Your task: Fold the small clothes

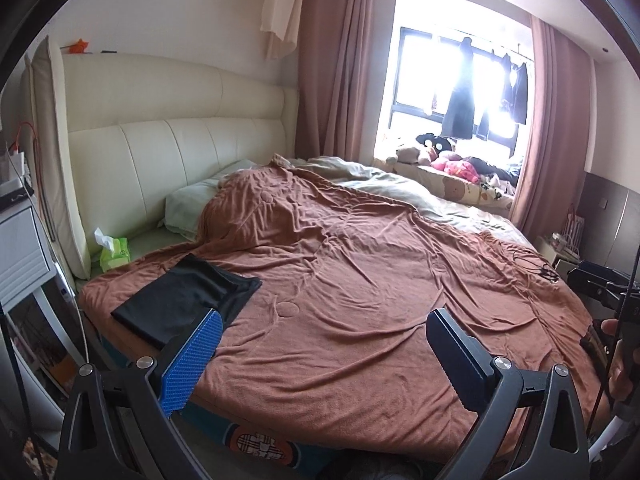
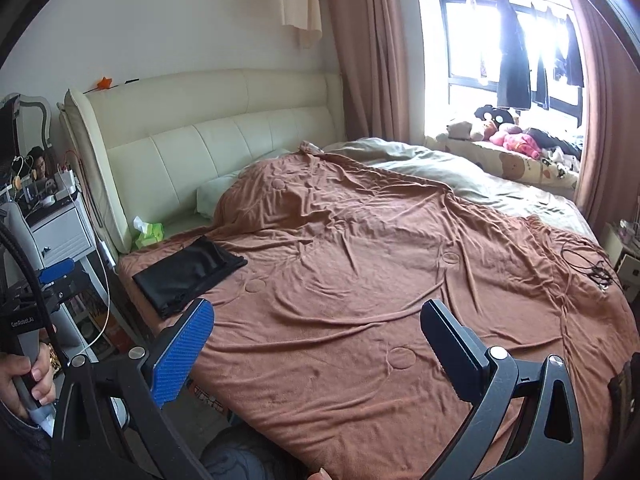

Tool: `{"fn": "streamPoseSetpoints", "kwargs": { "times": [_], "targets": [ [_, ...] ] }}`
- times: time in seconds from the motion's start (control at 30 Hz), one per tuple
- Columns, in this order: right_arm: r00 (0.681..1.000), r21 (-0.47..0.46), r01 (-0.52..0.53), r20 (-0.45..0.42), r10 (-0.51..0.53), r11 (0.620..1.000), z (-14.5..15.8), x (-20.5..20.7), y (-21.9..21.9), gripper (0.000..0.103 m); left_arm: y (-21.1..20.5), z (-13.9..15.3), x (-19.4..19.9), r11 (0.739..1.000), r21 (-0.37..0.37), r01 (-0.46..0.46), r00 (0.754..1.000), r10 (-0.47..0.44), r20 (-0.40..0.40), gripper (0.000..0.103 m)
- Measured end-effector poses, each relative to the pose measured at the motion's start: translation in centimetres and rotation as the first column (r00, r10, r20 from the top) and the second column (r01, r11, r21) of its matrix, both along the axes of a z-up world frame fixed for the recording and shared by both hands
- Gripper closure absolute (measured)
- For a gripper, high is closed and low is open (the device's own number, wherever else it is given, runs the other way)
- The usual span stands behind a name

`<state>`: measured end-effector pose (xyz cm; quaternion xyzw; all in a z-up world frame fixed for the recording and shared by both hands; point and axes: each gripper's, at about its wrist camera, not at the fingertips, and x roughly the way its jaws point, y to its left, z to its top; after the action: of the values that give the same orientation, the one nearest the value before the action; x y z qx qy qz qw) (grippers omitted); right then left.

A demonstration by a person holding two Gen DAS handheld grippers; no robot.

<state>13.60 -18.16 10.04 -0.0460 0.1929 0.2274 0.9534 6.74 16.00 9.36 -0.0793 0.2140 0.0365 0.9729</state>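
Note:
A black garment [image 1: 182,298] lies folded flat on the brown blanket [image 1: 360,280] at the bed's near left corner. It also shows in the right wrist view [image 2: 188,274]. My left gripper [image 1: 322,330] is open and empty, held above the bed's front edge, its blue left pad [image 1: 192,364] just in front of the garment. My right gripper [image 2: 316,320] is open and empty, above the bed's front edge, to the right of the garment. The left gripper's body [image 2: 56,276] shows at the left of the right wrist view.
A green tissue pack [image 1: 114,252] lies by the cream headboard [image 1: 180,128]. A pillow [image 1: 188,208] pokes from under the blanket. Black cables [image 2: 588,264] lie at the bed's right edge. A white nightstand [image 2: 60,232] stands left. Stuffed toys [image 1: 452,162] sit on the window ledge.

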Motion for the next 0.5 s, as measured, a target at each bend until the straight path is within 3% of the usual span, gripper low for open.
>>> {"fn": "streamPoseSetpoints", "kwargs": {
  "times": [0.3, 0.5],
  "targets": [
    [0.998, 0.003, 0.052, 0.039, -0.052, 0.999, -2.3, -3.5, -2.5, 0.0, -3.0, -0.5, -2.5, 0.999, 0.028, 0.034, 0.999, -0.034, 0.022, 0.0],
    [0.998, -0.011, 0.053, 0.04, -0.052, 0.999, -4.0, -5.0, -2.8, 0.0, -4.3, -1.8, -4.1, 0.999, 0.008, 0.043, 0.999, -0.043, 0.033, 0.0]
  ]
}}
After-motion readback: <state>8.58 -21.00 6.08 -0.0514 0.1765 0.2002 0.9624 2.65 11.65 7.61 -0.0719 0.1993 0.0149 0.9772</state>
